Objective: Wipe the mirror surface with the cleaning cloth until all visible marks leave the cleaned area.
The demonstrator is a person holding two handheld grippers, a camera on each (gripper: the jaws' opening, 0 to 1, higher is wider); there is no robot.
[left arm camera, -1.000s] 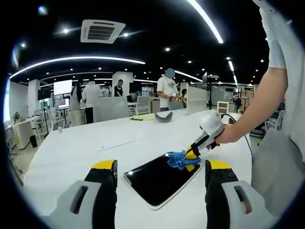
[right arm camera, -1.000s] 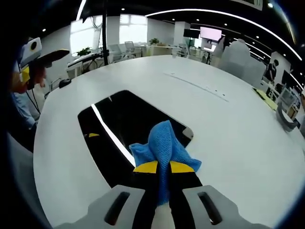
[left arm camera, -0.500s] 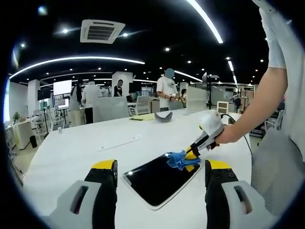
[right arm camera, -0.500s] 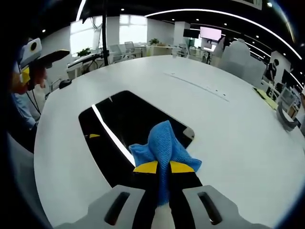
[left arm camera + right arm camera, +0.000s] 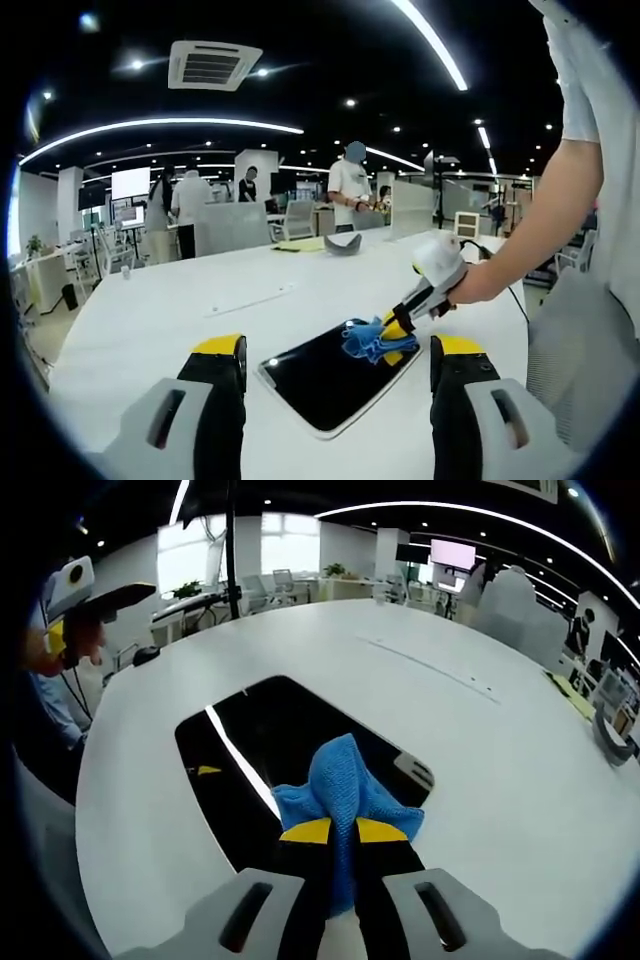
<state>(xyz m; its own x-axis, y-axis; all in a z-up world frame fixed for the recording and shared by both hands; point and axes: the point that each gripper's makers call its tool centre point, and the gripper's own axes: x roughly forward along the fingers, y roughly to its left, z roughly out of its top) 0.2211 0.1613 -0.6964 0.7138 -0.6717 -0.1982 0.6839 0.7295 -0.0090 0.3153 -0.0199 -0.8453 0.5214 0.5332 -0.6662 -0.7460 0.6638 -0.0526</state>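
two grippers: the right gripper (image 5: 336, 830) is clamped on the blue cleaning cloth (image 5: 345, 785), pressed onto the mirror's (image 5: 335, 370) near corner, the glass's long axis running ahead and leftward across the tabletop (image 5: 480, 750); the left gripper (image 5: 335, 360) waits wide, empty, farther back

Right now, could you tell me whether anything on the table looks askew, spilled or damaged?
Nothing stands out. The mirror lies flat and unbroken on the white table, and the right gripper holds the blue cleaning cloth on it. No spill shows.
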